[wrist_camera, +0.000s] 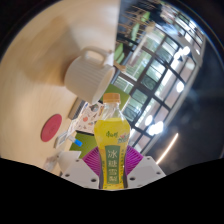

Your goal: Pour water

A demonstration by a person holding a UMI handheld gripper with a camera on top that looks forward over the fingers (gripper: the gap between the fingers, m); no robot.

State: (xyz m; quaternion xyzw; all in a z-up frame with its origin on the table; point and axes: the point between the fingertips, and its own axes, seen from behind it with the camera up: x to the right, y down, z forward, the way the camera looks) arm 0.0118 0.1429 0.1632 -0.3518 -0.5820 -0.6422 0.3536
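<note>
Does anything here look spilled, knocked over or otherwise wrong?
Nothing looks spilled or broken. The yellow-labelled drink bottle stands between the gripper fingers, its orange cap still on. The whole scene appears tilted, which seems to come from how the gripper is held. A white chair stands beyond, upright relative to the floor.

The single camera rode on the gripper [112, 172], facing forward along its fingers, tilted, very near a bottle [113, 140], with a table [40, 70] and windows [165, 70] farther off.

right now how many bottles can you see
1: the yellow-labelled bottle with a yellow cap stands upright between the fingers of the claw, ahead of a white chair. More may be hidden behind it.
</note>
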